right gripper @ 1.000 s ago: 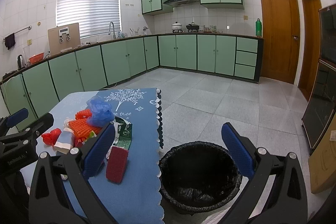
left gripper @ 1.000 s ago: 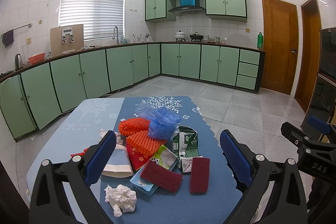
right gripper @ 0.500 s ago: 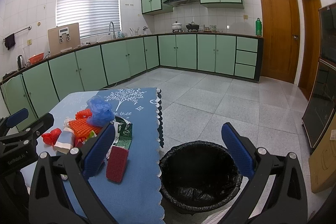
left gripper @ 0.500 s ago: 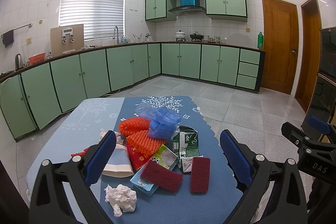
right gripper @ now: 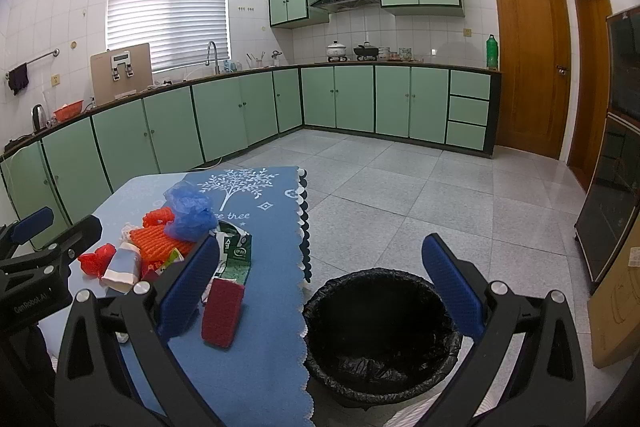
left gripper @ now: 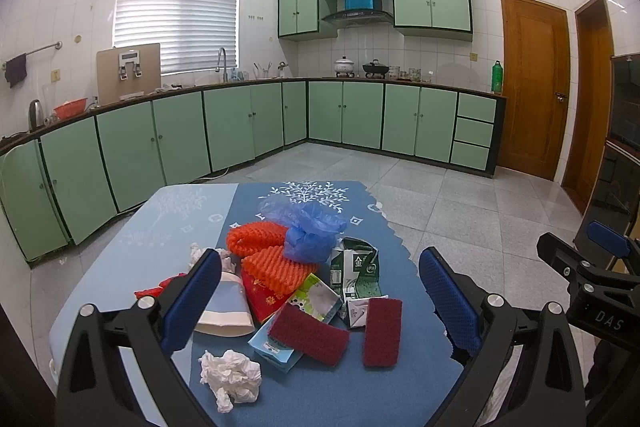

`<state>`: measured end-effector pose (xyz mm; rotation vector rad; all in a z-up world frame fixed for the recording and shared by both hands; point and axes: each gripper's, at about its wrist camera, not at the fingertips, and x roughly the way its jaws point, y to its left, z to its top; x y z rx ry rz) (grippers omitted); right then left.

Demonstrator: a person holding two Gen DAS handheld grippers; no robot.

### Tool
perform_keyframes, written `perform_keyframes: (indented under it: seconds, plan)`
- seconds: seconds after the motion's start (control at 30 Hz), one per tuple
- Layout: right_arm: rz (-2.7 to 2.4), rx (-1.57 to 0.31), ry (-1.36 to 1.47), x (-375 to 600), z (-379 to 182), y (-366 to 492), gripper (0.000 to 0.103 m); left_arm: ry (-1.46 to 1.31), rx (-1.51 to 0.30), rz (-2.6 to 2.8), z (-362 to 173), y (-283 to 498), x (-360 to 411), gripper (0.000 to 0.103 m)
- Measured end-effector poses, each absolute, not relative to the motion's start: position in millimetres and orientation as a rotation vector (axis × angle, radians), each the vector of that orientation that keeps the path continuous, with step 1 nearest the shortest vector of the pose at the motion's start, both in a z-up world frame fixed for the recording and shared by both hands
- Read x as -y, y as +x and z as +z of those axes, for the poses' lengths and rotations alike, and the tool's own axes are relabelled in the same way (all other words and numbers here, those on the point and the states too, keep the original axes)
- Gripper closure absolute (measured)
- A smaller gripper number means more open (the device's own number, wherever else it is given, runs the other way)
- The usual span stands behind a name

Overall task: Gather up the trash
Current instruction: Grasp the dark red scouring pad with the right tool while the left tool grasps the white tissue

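Left gripper (left gripper: pixel 320 287) jaws wide apart, nothing between them, hovering over the trash pile on the desk (left gripper: pixel 168 227). Right gripper (right gripper: pixel 320 279) likewise spread and empty, over the desk's right edge and the bin (right gripper: pixel 380 327).

Left view only: crumpled tissue (left gripper: pixel 231 379) near edge, two dark red scrub pads (left gripper: pixel 382 331), flattened packets under the near pad.

Right view only: black-lined bin on the floor, just right of the desk.

Both views: blue plastic bag (left gripper: pixel 308 231), orange foam nets (left gripper: pixel 276 267), green carton (left gripper: pixel 356 271) mid-desk.

Bin's near rim cut off by gripper frame. Carton print unreadable. Items under left gripper's left finger partly hidden.
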<state>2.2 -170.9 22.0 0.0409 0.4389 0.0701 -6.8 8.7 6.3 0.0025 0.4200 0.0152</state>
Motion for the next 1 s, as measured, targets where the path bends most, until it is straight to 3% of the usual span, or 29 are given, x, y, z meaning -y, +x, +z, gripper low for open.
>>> perform_keyframes:
  seconds: [0.33,1.0]
  plan:
    - [0.081,-0.437,0.053,168.4,16.4,4.0,0.005,0.019,-0.410,0.038,2.3,-4.6,-16.5,0.006]
    - [0.177,-0.527,-0.004,83.2,-44.1,46.3,0.005,-0.016,-0.511,0.302,-50.7,11.9,-141.1,0.008]
